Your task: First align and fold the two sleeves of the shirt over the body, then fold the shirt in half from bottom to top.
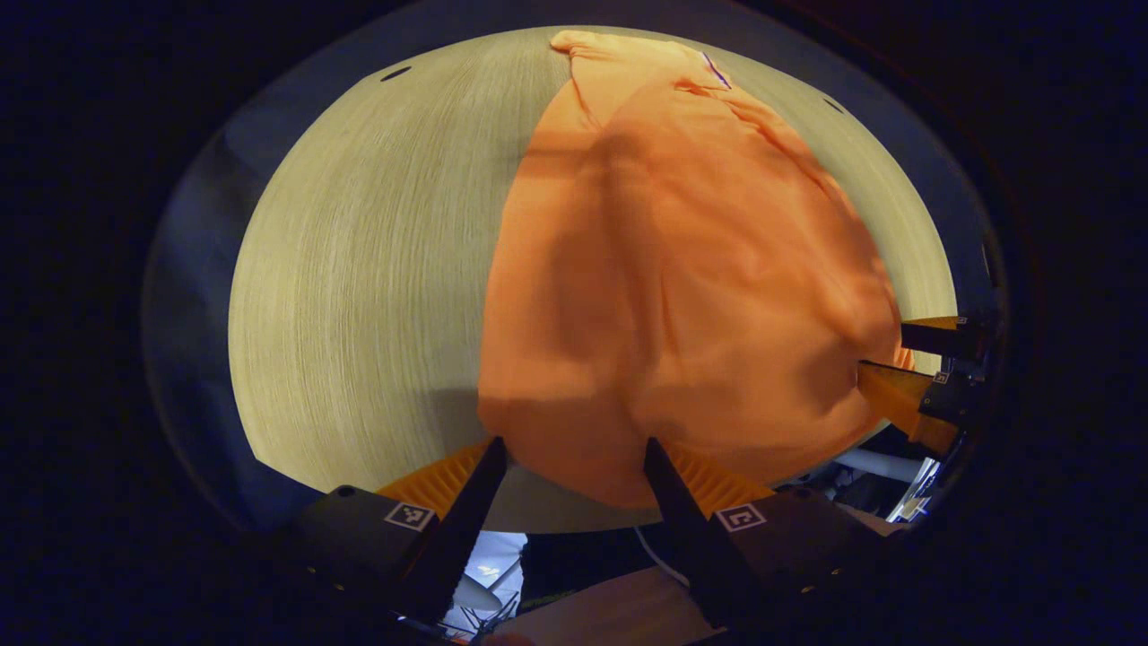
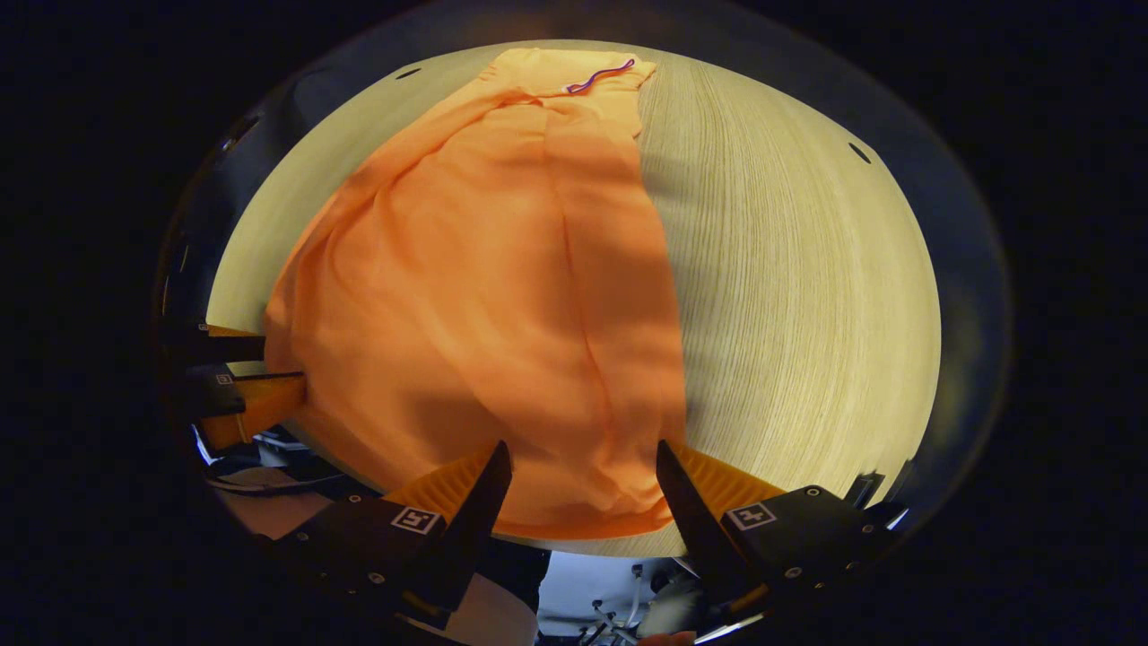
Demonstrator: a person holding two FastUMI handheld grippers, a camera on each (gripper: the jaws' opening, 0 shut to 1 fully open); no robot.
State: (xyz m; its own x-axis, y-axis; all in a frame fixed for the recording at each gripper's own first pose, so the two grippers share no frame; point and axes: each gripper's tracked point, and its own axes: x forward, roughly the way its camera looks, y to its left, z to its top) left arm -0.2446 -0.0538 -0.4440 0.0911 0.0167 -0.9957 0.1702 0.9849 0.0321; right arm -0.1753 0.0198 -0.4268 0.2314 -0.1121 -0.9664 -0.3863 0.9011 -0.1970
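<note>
Count: one orange shirt (image 1: 682, 296), one round pale wood-grain worktop (image 1: 359, 287), two grippers.

Shirt lies lengthwise on the worktop, collar end at 12 o'clock, hem at 6 o'clock by the near edge. Both sleeves look folded in over the body; I can't make out their edges for sure. Fabric is rumpled, with long creases running collar to hem.

Left gripper view: your left gripper (image 1: 574, 458) sits at 6 o'clock, jaws spread wide, hem bulging into the gap between them. Can't tell whether the tips touch the cloth. Bare worktop takes up the 9 o'clock side. The other gripper's fingers (image 1: 933, 339) poke in at 3 o'clock, right at the shirt's side edge.

Right gripper view: your right gripper (image 2: 583, 462) at 6 o'clock, jaws likewise wide apart, straddling the hem corner, not clamped on it. Bare worktop is on the 3 o'clock side here. The left gripper's fingers show at 9 o'clock against the shirt's edge. This view gives you the purple collar trim (image 2: 599, 76) as a curved line at 12 o'clock; the left gripper view gets just a short stub of it.
</note>
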